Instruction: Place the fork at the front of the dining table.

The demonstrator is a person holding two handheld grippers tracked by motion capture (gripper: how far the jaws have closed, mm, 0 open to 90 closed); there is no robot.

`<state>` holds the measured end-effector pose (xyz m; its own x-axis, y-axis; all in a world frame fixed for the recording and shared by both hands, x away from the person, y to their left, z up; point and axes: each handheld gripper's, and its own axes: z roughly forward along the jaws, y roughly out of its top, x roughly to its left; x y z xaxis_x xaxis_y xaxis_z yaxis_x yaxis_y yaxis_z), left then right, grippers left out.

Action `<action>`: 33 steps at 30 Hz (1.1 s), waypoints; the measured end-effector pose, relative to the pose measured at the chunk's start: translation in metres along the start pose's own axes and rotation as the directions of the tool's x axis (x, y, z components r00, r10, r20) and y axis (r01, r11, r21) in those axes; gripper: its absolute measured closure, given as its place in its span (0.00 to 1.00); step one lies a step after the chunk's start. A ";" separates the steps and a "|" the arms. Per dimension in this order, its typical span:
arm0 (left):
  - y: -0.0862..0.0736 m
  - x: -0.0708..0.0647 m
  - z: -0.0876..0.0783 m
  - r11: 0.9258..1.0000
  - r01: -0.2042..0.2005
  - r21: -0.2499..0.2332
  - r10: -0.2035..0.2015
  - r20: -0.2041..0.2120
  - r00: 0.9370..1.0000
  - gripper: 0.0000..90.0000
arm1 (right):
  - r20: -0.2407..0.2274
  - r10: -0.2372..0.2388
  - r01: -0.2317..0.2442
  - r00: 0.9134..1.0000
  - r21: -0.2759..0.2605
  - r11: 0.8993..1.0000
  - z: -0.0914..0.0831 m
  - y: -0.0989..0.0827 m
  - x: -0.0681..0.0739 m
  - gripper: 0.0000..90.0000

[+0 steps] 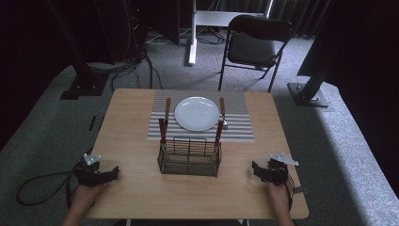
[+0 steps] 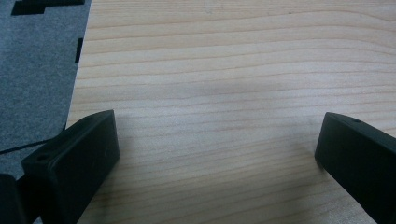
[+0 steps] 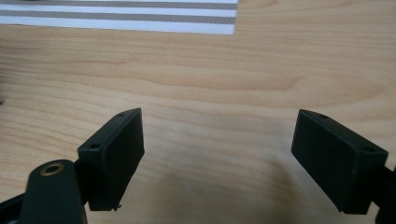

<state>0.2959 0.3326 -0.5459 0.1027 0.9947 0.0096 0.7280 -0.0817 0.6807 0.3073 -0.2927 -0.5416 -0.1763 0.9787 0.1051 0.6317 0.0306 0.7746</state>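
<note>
Both grippers parked at near edge of the pale wooden table, one per corner. Left gripper sits at near-left w/ hand behind it; right gripper at near-right, same posture. Jaws on both stand wide apart, nothing between them; the gripper views show bare wood grain in each gap. Reads as a rest/ready pose: hands low, spread wide, well apart from the work so centre stays unobstructed. Work sits mid-table: dark wire basket w/ rectangular frame between the two grippers, roughly equidistant, probably so either hand can reach it. Just behind it a grey-and-white striped placemat w/ a round white plate centred on it. Wooden-handled utensils flank the plate, one on left, one on right; ends toward basket seem to touch or overlap its rim, can't tell which. Layout looks like a place setting; whether cutlery goes in or comes out of basket not clear. Black folding chair beyond far edge, on carpet.
</note>
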 end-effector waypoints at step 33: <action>0.000 0.000 0.000 1.000 -0.001 0.001 0.001 -0.001 1.000 0.00 | 0.144 0.000 -0.011 0.990 0.075 0.997 -0.028 -0.030 -0.023 0.16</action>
<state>0.2958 0.3325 -0.5458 0.1030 0.9946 0.0108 0.7284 -0.0828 0.6801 0.2712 -0.3214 -0.5500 -0.0660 0.9977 0.0147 0.6884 0.0348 0.7245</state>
